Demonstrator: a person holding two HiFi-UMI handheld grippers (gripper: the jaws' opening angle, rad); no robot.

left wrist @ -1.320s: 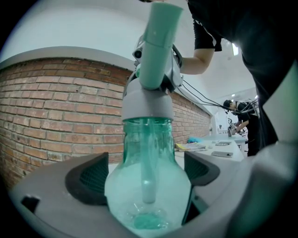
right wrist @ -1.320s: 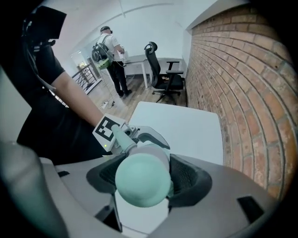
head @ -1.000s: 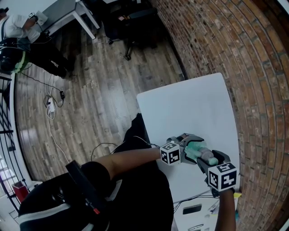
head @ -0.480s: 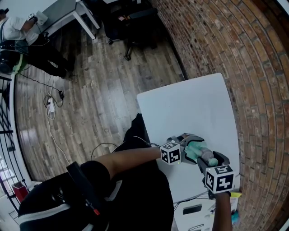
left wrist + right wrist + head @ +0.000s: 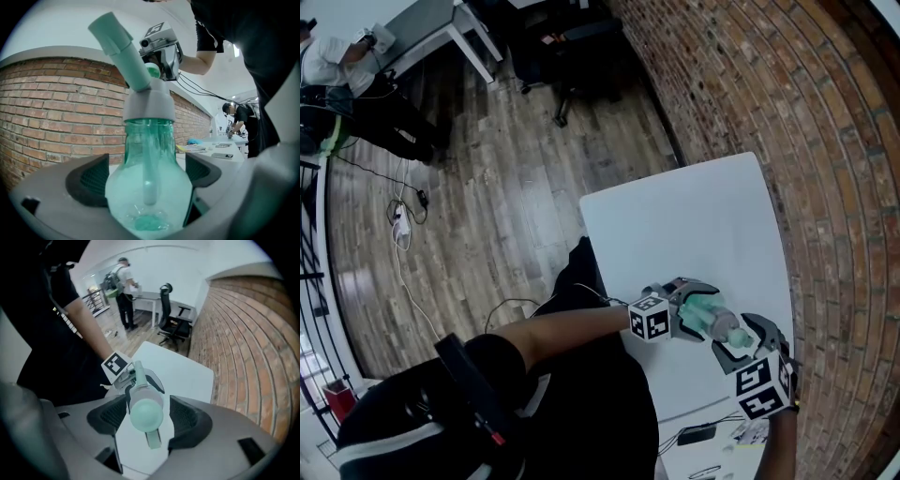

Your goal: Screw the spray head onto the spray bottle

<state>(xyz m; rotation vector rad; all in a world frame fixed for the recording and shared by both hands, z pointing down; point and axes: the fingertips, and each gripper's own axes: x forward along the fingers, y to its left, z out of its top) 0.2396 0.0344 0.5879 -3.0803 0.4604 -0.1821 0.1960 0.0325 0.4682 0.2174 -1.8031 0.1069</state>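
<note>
A clear teal spray bottle (image 5: 703, 315) lies sideways above the white table (image 5: 675, 225), with my left gripper (image 5: 692, 311) shut on its body. In the left gripper view the bottle (image 5: 150, 183) fills the gap between the jaws (image 5: 146, 176); its grey collar (image 5: 148, 101) and teal nozzle (image 5: 117, 42) rise above. The spray head (image 5: 734, 329) sits on the bottle neck. My right gripper (image 5: 744, 340) flanks it from the right. In the right gripper view the head's teal end (image 5: 146, 412) lies between the jaws (image 5: 149, 402), with a thin gap at the right pad (image 5: 183, 416).
A brick wall (image 5: 825, 141) runs along the table's far side. Wooden floor (image 5: 506, 187) with cables (image 5: 403, 225) lies to the left. A dark office chair (image 5: 572, 47) and a person (image 5: 337, 56) are far off. A phone (image 5: 698, 434) lies on a surface below.
My right gripper has rolled about the spray head, and its marker cube has swung lower and nearer to me. The left gripper and bottle have stayed put.
</note>
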